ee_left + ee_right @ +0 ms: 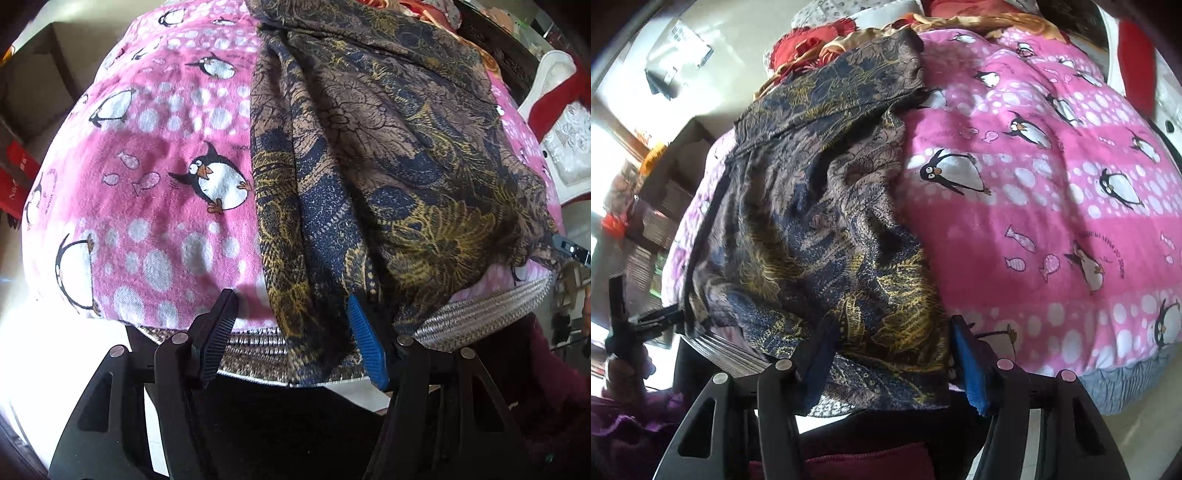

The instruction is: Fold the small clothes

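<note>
A dark garment (388,155) with a brown, navy and gold leaf print lies spread on a pink penguin blanket (155,155). Its near hem hangs over the bed's front edge. My left gripper (291,328) stands open over that hem; a fold of cloth lies between the fingers without being pinched. In the right wrist view the same garment (820,229) lies rumpled, and my right gripper (892,350) is open astride its near corner, with cloth filling the gap between the pads. The left gripper (653,317) shows at the far left edge of that view.
A woven straw mat (480,314) pokes out under the blanket (1052,184) at the front edge. Red and gold bedding (812,48) is piled at the far end. Cardboard boxes (40,88) stand beside the bed, and a white carved headboard (565,140) stands on the right.
</note>
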### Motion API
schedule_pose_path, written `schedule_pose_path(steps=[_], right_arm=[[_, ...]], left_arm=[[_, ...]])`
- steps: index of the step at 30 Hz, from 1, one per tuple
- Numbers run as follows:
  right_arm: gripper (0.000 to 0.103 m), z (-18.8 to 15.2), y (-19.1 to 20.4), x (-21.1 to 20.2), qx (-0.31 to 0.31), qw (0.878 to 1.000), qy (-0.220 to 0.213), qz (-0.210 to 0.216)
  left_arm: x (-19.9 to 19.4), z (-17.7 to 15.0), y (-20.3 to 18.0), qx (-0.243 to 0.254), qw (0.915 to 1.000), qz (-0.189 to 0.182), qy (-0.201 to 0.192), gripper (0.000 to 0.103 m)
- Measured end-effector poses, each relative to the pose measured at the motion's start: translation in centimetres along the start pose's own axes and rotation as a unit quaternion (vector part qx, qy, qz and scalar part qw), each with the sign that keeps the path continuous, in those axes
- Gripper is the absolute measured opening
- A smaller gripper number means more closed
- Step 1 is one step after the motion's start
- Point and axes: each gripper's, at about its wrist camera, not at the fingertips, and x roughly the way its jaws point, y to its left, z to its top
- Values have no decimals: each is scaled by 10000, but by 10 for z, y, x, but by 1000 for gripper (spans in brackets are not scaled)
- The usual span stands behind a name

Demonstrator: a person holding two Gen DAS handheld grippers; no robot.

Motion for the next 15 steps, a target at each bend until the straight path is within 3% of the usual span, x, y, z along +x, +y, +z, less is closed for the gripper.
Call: schedule_pose_path(steps=[4,5,6,9,14,15], right_arm=[[40,3,1,2,-153,9995,28,-260],[33,3,1,0,-244,9993,26,-279],[31,4,-1,-3,-259,9994,10,-238],[29,6,-8,-10,-95,9999,-14,-55],[29,9,-5,-8,-46,9999,-74,121],[29,9,-3,-6,-68,9999,-30,120]], left_arm=[[1,2,-7,144,9998,129,44,64],[1,2,-5,143,9998,120,43,62],[1,3,-4,109,9999,116,34,53],[-5,3,3,-44,9999,-70,86,29],[-1,5,0,-44,9998,-112,177,29],[-1,5,-2,-27,9998,-145,167,32]])
